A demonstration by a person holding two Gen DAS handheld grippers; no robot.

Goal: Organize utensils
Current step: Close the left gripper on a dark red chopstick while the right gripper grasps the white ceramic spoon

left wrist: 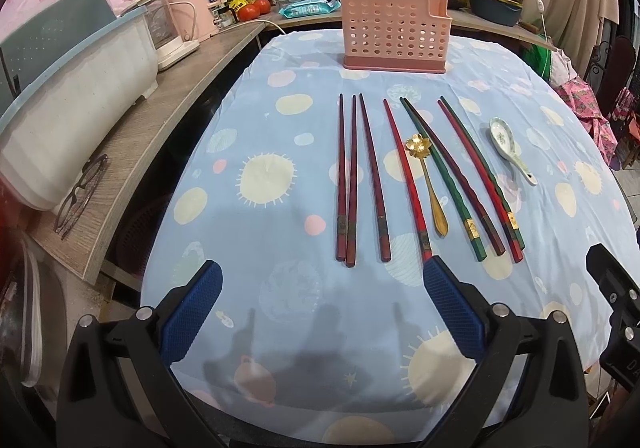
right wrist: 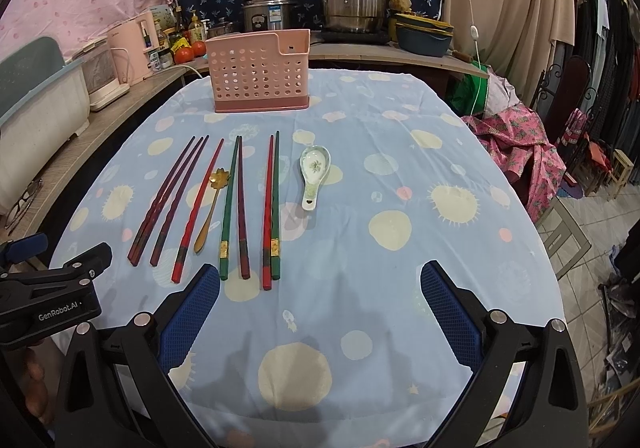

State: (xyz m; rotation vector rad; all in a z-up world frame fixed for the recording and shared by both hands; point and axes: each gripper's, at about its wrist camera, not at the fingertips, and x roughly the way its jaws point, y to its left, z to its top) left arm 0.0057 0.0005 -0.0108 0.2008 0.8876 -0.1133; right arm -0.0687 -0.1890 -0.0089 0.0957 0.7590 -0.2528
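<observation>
Both tongs sit low over the near edge of the surface [left wrist: 248,135], and I see each pair spread wide with nothing between the blue pads. From the left wrist view, my left tongs [left wrist: 320,308] point at the row of utensils; its right pad covers the butt end of the lone red chopstick [left wrist: 404,175]. From the right wrist view, my right tongs [right wrist: 320,312] hover over bare cloth, with the row lying ahead and to the left.

On the blue spotted cloth the utensils lie side by side, tips pointing away from me. From left to right I count three dark red chopsticks [left wrist: 356,179], the lone red one, a gold flower-bowl spoon [left wrist: 426,183] just beside it, a green and dark chopstick pair [left wrist: 448,175], a red and green pair [left wrist: 480,179], and a white ceramic spoon [left wrist: 508,143] set slightly apart at the right end.

A pink perforated holder [left wrist: 394,31] stands upright at the far side of the surface, well apart from the row. I cannot see into it.

Along the left, a wooden counter [left wrist: 192,87] carries glasses [left wrist: 82,191] and a pink kettle [left wrist: 192,3].
</observation>
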